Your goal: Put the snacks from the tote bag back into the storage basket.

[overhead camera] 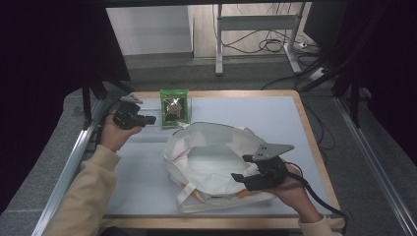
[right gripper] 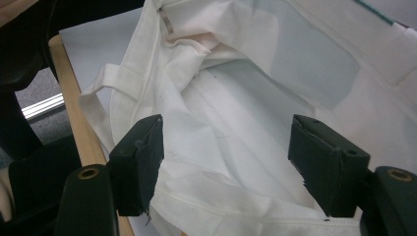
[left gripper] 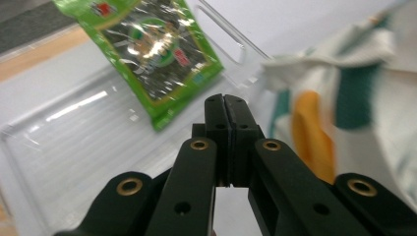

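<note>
High view first: white tote bag (overhead camera: 206, 162) slumped mid-tabletop (overhead camera: 275, 118), mouth gaping upward, presumably spread that way so something can be dropped in. Beyond the bag's far-left edge, green packet (overhead camera: 174, 108) propped in a clear tray (left gripper: 74, 142), face toward the person, likely set there for an easy pick. Just left of that packet, well apart from the bag, left gripper (overhead camera: 150, 119) held roughly level and aimed at the packet; fingers (left gripper: 216, 115) pressed flat together with nothing between them (seen plainly in the left gripper view), touching neither packet nor tray. Would need to part before any grasp. At the bag's near-right rim, right gripper (overhead camera: 241, 167) with fingers (right gripper: 137, 162) spread wide, hemmed edge of the cloth lying in the gap but not pinched, judging from the right gripper view; probably posted there to catch the rim and hold the mouth wide. As for writing: packet front printed with a round picture of dark contents, red marks at top and side, a small blue patch low down, all too blurred to read, no brand made out. On the bag's outer face, orange and dark green print, glimpsed in the left gripper view, no legible lettering there either.
</note>
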`<control>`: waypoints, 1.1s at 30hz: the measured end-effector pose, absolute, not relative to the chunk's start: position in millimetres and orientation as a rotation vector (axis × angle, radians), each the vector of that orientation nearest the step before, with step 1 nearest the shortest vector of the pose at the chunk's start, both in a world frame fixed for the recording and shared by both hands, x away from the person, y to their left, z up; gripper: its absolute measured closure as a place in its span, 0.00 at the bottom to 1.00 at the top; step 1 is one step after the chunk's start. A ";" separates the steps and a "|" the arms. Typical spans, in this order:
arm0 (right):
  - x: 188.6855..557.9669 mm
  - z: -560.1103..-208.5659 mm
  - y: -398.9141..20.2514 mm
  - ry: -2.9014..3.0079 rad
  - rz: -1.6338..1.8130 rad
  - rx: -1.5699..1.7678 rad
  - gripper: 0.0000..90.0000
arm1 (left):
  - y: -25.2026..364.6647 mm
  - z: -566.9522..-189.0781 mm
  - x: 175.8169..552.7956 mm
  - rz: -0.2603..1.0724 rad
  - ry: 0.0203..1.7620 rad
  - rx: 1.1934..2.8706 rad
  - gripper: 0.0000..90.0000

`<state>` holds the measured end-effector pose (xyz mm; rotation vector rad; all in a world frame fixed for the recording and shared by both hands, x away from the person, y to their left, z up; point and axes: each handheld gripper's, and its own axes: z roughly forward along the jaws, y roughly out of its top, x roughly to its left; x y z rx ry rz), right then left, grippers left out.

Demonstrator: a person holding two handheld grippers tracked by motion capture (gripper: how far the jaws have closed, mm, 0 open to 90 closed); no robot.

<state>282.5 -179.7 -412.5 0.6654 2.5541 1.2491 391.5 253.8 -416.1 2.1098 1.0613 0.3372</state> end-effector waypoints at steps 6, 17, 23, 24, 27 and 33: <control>282.7 -410.1 -183.7 2.535 1.271 0.670 0.33 | 251.5 -422.3 362.5 0.323 1.038 2.092 0.99; 284.6 -416.5 -195.3 2.519 1.277 0.722 0.33 | 243.0 -443.6 327.1 0.334 0.979 2.096 0.75; 283.5 -412.9 -200.6 2.500 1.296 0.723 0.33 | 244.4 -450.0 313.2 0.362 0.994 2.093 0.58; 283.2 -412.4 -201.5 2.497 1.296 0.722 0.33 | 245.3 -450.8 311.4 0.364 0.998 2.089 0.57; 283.4 -411.2 -205.1 2.487 1.299 0.730 0.33 | 247.0 -452.6 307.4 0.357 1.009 2.072 0.49; 283.9 -409.9 -208.4 2.483 1.320 0.739 0.33 | 243.1 -454.9 305.1 0.354 0.990 2.083 0.43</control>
